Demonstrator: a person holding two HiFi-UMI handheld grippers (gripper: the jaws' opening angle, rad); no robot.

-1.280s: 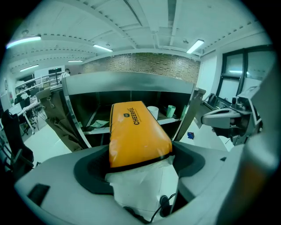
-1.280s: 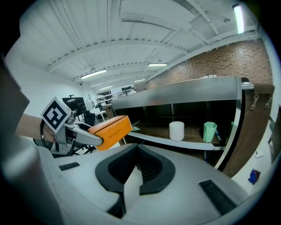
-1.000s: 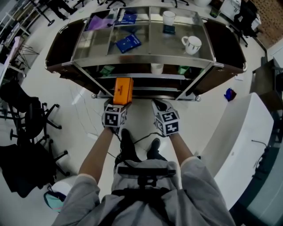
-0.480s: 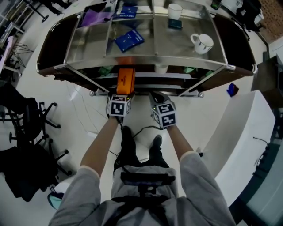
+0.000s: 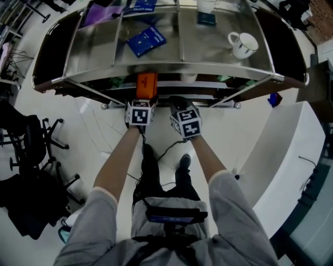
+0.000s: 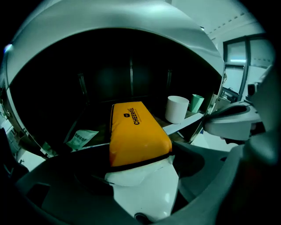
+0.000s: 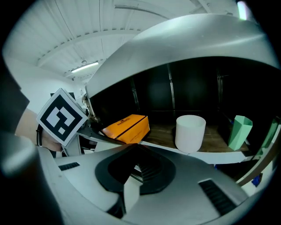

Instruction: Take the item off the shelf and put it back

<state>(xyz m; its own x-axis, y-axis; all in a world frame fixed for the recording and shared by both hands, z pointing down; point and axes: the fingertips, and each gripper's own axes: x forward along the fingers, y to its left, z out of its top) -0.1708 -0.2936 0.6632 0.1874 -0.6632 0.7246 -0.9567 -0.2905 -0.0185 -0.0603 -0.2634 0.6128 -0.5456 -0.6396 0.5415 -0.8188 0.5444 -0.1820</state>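
An orange pack [image 5: 146, 84] printed CHEERFUL lies lengthwise in my left gripper [image 5: 145, 98], which is shut on its near end. In the left gripper view the orange pack [image 6: 134, 129] points into the dark lower shelf [image 6: 184, 124], its near end resting on the white lower jaw of the left gripper [image 6: 139, 159]. Its far end sits under the glass top's front edge [image 5: 177, 66]. My right gripper [image 5: 178, 102] hangs just to the right at the same shelf front, holding nothing. In its own view the right gripper [image 7: 137, 147] has its jaws together, and the orange pack [image 7: 127, 127] shows to the left.
On the lower shelf stand a white cup [image 7: 189, 132] and a green cup [image 7: 239, 132]; a green sachet [image 6: 80, 139] lies at the left. The glass top carries a blue booklet [image 5: 146, 40], a white mug [image 5: 244, 44] and a purple item [image 5: 99, 11]. Office chairs [image 5: 31, 150] stand left.
Both grippers have moved forward and down toward the lower shelf's front. The orange pack went with the left gripper, and its far end now reaches under the glass top.
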